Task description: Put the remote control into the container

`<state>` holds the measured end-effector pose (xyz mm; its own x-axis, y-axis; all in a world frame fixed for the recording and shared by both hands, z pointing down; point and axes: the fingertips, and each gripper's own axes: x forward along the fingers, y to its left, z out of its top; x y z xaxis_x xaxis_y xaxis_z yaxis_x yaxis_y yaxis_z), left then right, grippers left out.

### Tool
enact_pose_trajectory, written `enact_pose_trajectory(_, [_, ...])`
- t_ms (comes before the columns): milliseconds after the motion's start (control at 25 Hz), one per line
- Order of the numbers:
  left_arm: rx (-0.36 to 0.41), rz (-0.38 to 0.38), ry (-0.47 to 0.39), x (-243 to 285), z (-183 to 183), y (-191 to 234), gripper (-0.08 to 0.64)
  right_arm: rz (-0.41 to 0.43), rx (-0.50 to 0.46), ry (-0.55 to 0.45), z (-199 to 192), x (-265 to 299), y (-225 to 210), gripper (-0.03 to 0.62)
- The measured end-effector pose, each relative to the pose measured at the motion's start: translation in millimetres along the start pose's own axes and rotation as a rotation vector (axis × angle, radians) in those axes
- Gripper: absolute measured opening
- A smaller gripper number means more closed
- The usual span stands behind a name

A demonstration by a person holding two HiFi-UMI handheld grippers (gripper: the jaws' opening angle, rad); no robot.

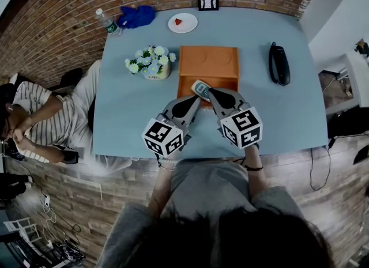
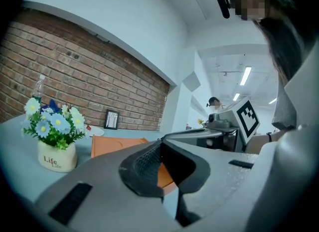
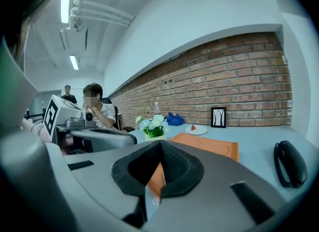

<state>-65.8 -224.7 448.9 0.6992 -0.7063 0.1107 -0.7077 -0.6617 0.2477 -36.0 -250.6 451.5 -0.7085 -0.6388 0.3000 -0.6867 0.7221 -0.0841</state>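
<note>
Over to the orange container [image 1: 208, 59]: bare floor inside. Remote control [image 1: 200, 90], pale rim, dark teal face, tilted over its front wall at the tip of the right gripper [image 1: 210, 91]. Jaws pressed together there, grip unclear. Left gripper [image 1: 196, 98] clamped too.

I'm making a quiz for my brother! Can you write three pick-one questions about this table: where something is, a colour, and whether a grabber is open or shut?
1. Where is the black phone? A) inside the box B) on the table, to the person's right of the box C) on the floor
2. What colour is the box? A) green B) orange C) white
3. How are the jaws of the right gripper? A) wide apart B) clamped on a cup C) shut, nothing between

Answers: 1 B, it lies on bare table apart from the box. 2 B, its walls and floor are orange. 3 C, the right gripper view shows the jaws meeting with nothing between.
</note>
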Motion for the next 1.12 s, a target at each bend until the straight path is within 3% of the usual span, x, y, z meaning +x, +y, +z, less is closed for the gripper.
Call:
enact_pose_trajectory(400, [0.044,-0.035,-0.039,-5.2,23.4,-23.8,0.003,-0.025,-0.047,-0.042,12.5,-16.6,-0.1,-0.002])
enact_pose_trajectory(1120, [0.046,-0.032,-0.003,-3.2,8.9,-23.8,0.003,0.019,-0.048,-0.076,13.7,-17.2,4.0,-0.002])
